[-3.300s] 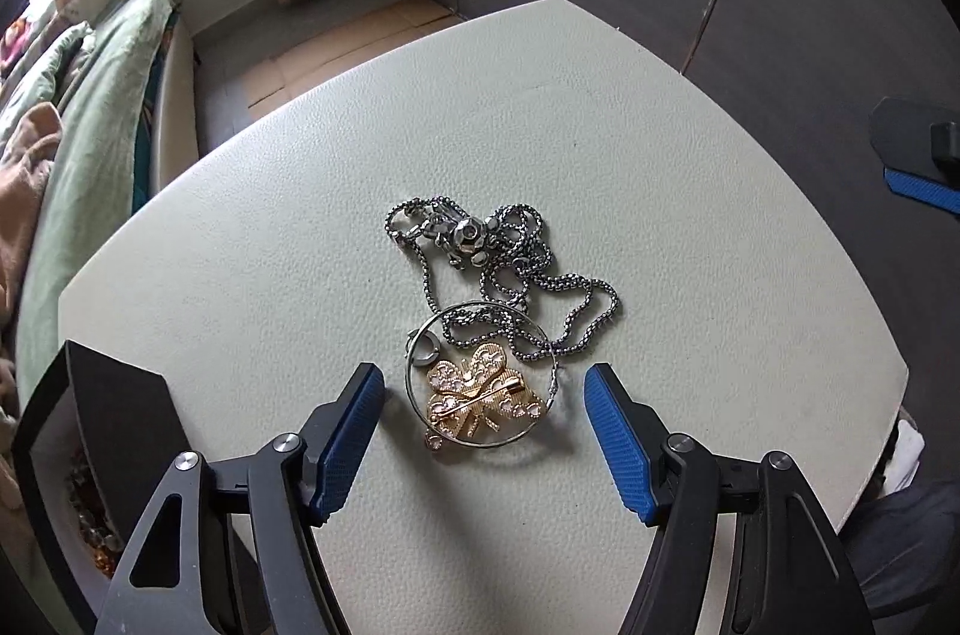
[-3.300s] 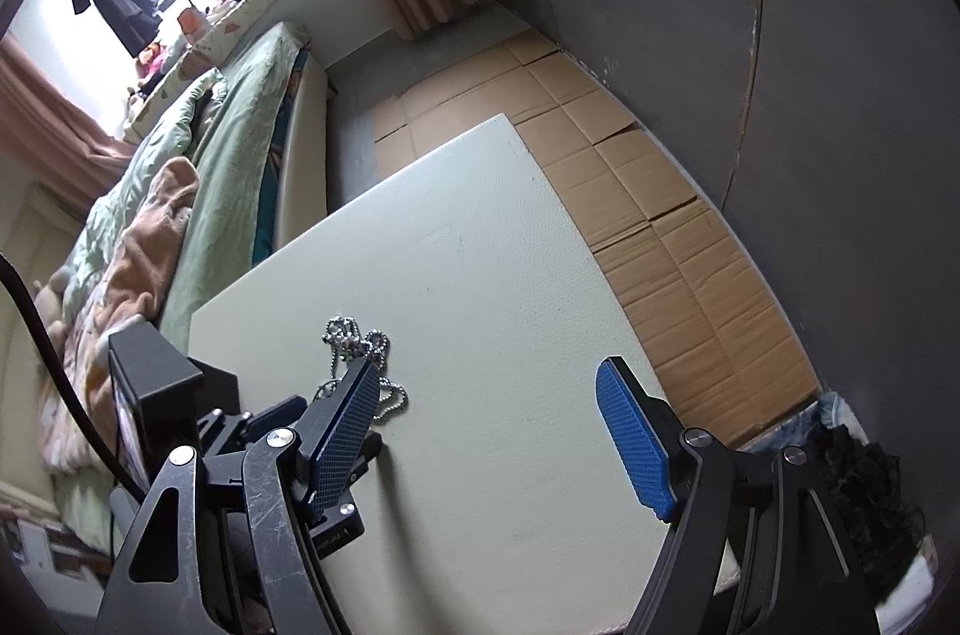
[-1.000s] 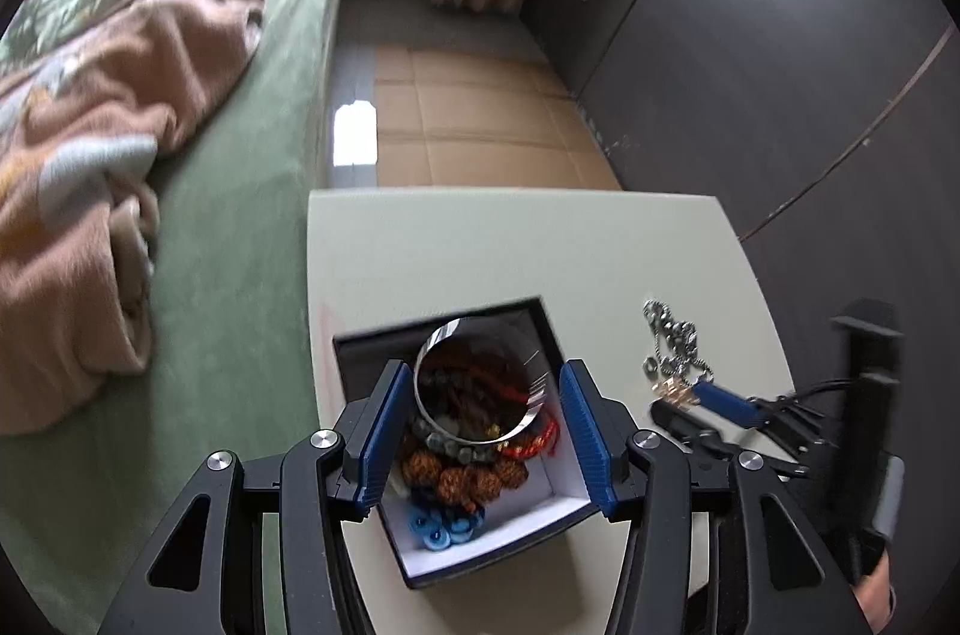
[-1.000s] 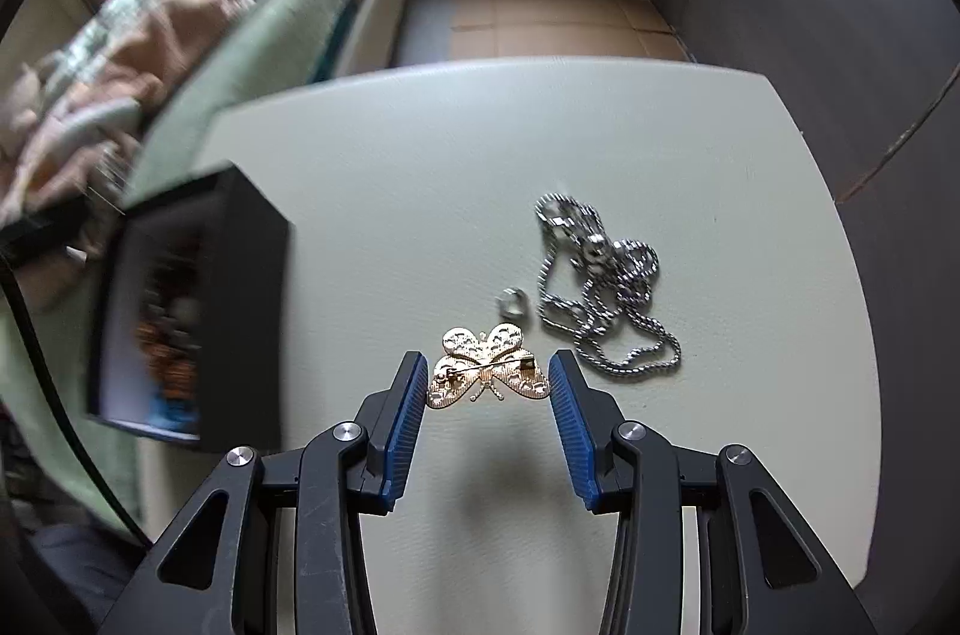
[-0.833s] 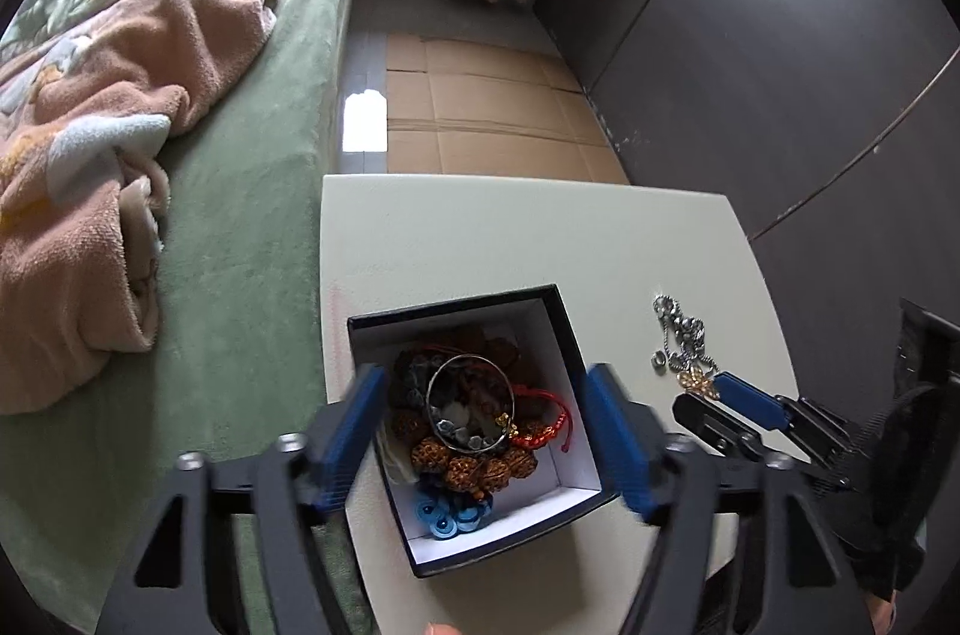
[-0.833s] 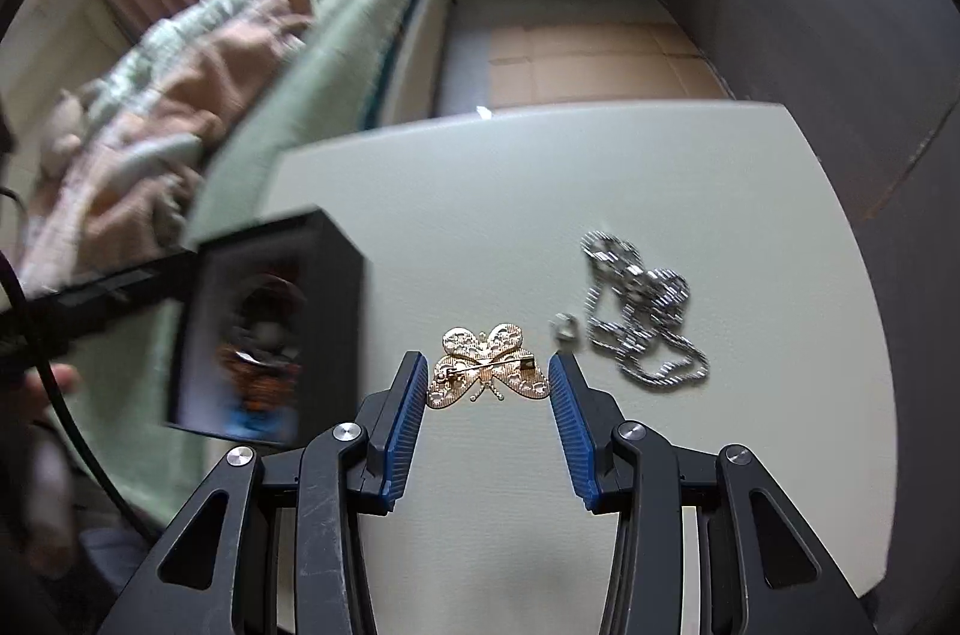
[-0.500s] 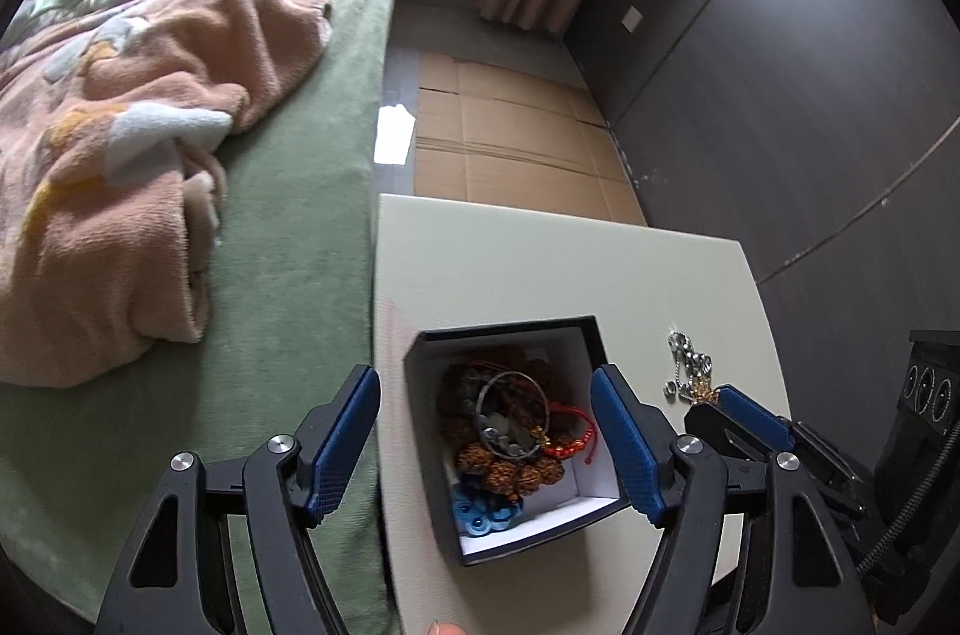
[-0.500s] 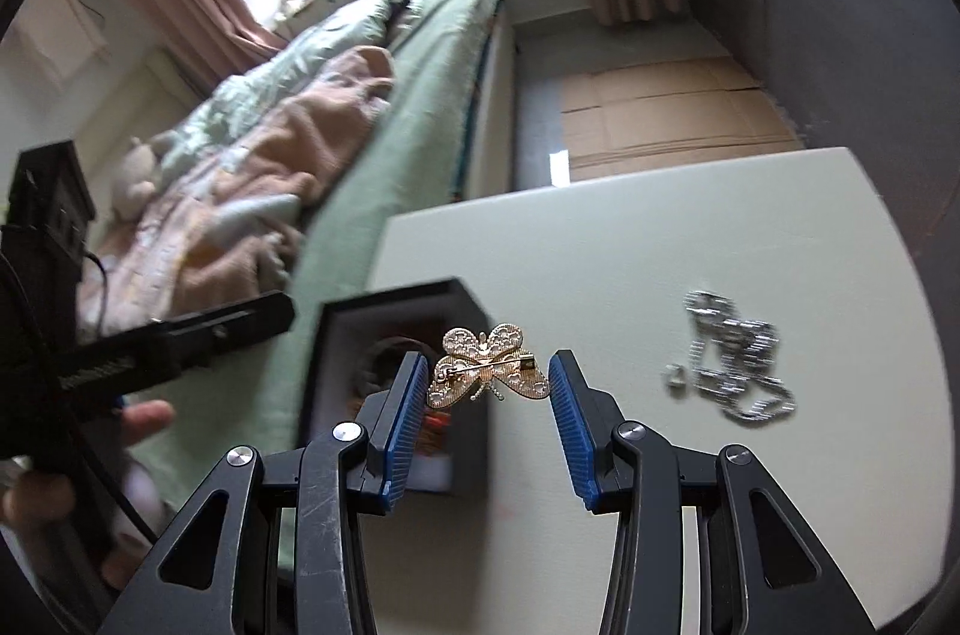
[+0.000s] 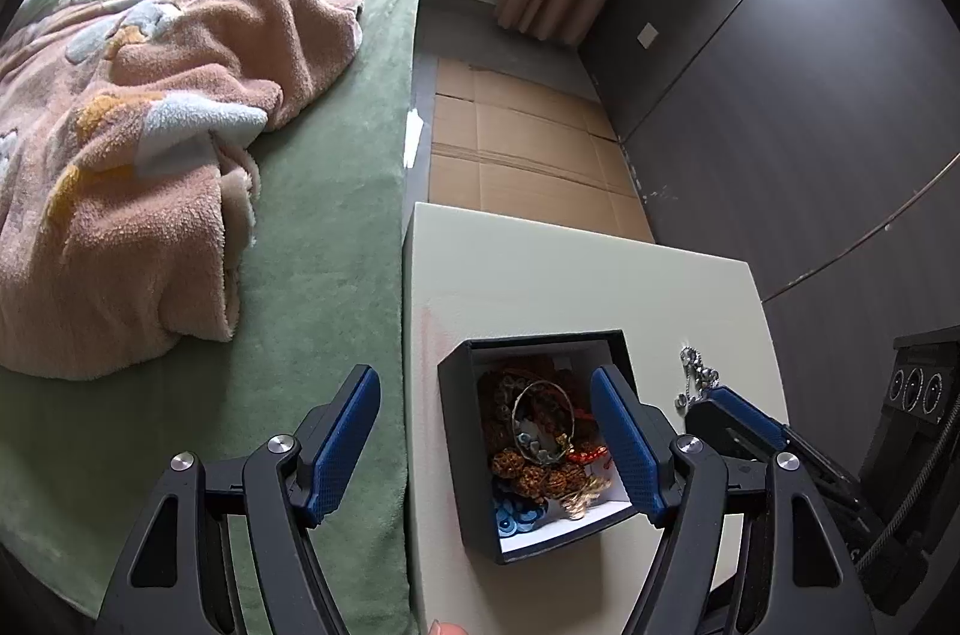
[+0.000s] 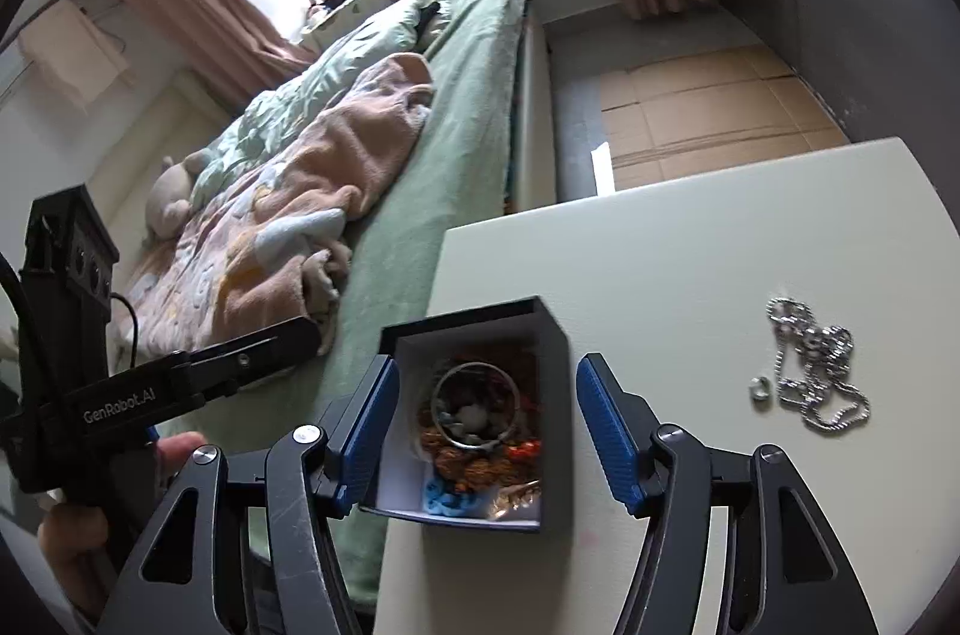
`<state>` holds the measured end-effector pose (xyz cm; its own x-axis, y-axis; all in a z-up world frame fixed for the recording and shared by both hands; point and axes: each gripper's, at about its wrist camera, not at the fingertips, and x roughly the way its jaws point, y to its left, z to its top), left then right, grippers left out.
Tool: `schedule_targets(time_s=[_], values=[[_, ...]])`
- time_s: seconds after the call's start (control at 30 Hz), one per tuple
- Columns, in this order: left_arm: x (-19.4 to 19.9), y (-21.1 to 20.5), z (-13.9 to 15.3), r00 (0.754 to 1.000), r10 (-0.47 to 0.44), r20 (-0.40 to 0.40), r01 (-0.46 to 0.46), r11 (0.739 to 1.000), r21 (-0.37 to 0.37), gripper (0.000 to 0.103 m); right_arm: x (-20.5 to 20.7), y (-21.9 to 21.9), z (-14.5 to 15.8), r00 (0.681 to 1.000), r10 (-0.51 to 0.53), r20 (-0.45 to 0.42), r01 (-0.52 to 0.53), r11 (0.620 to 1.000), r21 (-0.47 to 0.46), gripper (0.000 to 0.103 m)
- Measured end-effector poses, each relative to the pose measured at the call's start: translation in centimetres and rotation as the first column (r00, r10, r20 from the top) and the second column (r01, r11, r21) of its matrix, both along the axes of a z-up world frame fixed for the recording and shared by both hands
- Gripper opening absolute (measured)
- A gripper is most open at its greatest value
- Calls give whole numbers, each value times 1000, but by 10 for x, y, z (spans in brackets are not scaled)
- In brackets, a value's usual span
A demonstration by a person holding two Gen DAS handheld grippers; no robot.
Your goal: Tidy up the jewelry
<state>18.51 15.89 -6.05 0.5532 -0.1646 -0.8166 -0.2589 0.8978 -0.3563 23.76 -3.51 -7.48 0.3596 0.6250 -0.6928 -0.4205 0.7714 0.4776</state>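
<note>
A black jewelry box with a white lining stands at the near left corner of the pale table. In it lie bead bracelets, a silver bangle, blue beads and a gold butterfly brooch. My left gripper is open above the box's left wall and holds nothing. My right gripper hovers over the box. Its jaws are opening, with nothing pressed between them. The bangle and the brooch lie below it. A silver chain and a small ring rest on the table to the right.
A bed with a green cover and a pink blanket runs along the table's left edge. Cardboard sheets cover the floor beyond the table, and a dark wall stands to the right. A hand holds the left tool.
The left gripper dropped the bangle into the box, opened wide and drew back. The right gripper carried the butterfly brooch from the table to the box and released it there.
</note>
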Motion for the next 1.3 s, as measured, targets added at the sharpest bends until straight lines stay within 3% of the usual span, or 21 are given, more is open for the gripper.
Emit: schedule_targets(time_s=[0.3,0.7,0.97,1.1,1.3], values=[[12,-35,9,997,-72,31,72,997,14,74,6,-54,7,995,-95,7,95,995,-20,62],[41,-105,0,980,-197,19,197,980,31,74,17,-134,-10,965,-245,-88,239,968,-80,62],[53,-153,-15,963,-271,-11,271,961,47,73,21,-165,-22,950,-277,-143,263,959,-107,62],[62,-171,-24,960,-280,-29,280,960,16,54,20,-178,-21,948,-284,-146,271,957,-102,62],[72,-189,-43,963,-259,-72,261,965,22,44,18,-197,-22,940,-303,-154,292,952,-90,62]])
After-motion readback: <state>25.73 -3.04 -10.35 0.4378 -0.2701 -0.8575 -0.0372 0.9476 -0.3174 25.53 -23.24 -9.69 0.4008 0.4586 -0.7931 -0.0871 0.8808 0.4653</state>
